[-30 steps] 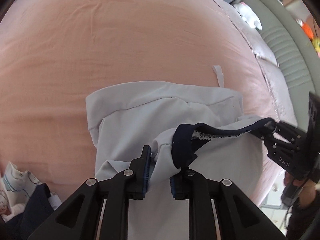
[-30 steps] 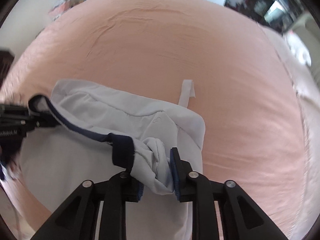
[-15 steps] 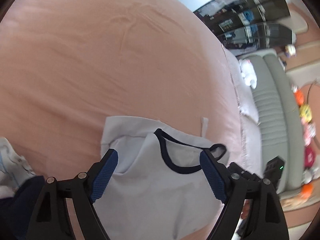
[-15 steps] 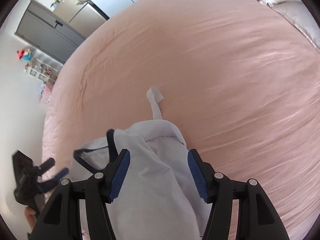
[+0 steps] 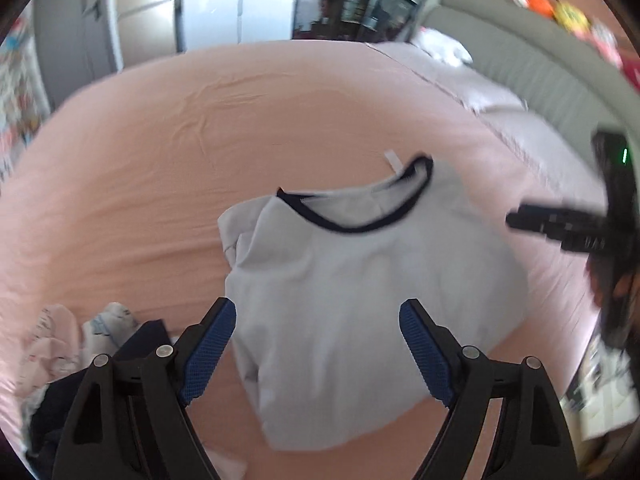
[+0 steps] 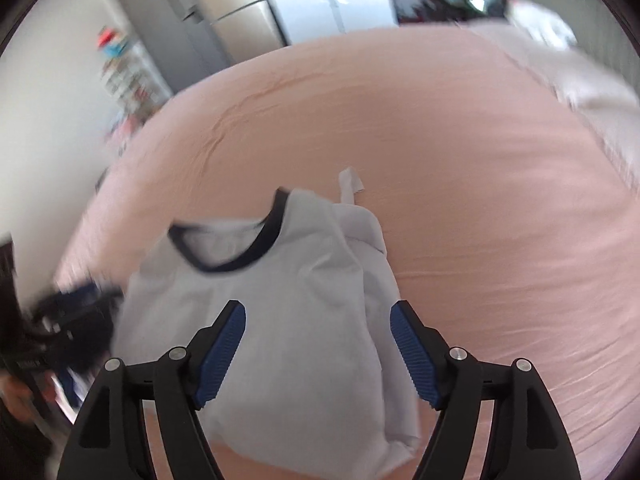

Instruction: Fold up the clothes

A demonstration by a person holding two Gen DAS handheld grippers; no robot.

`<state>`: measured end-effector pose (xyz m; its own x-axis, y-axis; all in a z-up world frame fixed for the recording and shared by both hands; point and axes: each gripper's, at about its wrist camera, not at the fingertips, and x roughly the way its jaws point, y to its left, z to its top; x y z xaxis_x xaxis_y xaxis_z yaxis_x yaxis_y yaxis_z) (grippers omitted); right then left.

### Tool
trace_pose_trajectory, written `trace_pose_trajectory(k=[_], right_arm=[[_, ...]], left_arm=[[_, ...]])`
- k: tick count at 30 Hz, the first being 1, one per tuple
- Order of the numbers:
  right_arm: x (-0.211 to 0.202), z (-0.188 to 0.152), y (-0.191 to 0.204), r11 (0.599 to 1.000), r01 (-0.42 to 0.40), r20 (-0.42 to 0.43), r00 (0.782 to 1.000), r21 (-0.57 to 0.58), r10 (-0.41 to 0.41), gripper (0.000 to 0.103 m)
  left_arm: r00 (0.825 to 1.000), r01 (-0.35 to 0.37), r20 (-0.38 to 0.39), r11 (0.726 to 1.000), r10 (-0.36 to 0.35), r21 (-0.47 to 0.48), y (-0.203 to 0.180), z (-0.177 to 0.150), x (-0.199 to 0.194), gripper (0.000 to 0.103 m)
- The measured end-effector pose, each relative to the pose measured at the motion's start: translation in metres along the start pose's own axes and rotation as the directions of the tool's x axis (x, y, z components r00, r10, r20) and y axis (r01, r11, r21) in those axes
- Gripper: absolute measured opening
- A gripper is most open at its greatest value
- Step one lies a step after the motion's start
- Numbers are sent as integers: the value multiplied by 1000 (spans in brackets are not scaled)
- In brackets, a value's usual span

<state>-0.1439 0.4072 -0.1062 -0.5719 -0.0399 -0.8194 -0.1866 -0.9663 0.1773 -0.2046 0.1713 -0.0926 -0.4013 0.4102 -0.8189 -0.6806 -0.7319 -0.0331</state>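
A pale T-shirt (image 5: 360,288) (image 6: 288,288) with a navy collar (image 5: 360,228) (image 6: 240,264) lies folded on the pink bed sheet (image 5: 200,140) (image 6: 480,200), collar at the far end. A white tag (image 5: 394,160) (image 6: 350,178) pokes out beyond it. My left gripper (image 5: 318,308) hangs open above the shirt's near part, and its blue pads touch nothing. My right gripper (image 6: 318,308) hovers over the shirt's right side with its jaws opening; no cloth is pinched between them. Each gripper shows blurred in the other's view: the right gripper (image 5: 560,228) and the left gripper (image 6: 68,320).
A heap of other clothes (image 5: 80,340), patterned pink-white and navy, lies at the near left of the bed. Pillows (image 5: 500,112) and a grey padded headboard (image 5: 520,60) run along the right. Grey cabinets (image 6: 224,28) stand beyond the bed's far end. Printed paper (image 5: 600,392) lies off the near right edge.
Both grippers were shut on the shirt's shoulders by the collar; they have let go, opened, and drawn back and up. The shirt now lies on the bed with its collar spread.
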Motion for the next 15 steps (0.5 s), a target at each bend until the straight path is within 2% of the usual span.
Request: trace_pose_trajectory(k=[3,6,8,10,12,15], right_arm=[[-18,-18,27,969,166,59,986,-184,-158,75],[-31,-41,54,891,313,151,949,-328,-278,76],[-40,-53,66,845,366,177,930,-390,-321,76],[-37,-64,74,811,404,183,915,-423,-360,76],[-36,-74,77,789,424,189,906,-444,-379,76],[-30,-85,71,789,416,159,908,-452,-388,76]], left_arm=[[992,-127,20,980,125,155,-26,-19,-4,84],[975,-221,76,935,208,278,-46,-37,-9,84],[960,-279,118,894,253,351,-59,-49,-12,84],[952,-304,139,869,272,390,-69,-56,-15,84],[951,-309,140,861,275,405,-78,-61,-14,84],[944,-330,141,848,298,415,-90,-64,-9,84]])
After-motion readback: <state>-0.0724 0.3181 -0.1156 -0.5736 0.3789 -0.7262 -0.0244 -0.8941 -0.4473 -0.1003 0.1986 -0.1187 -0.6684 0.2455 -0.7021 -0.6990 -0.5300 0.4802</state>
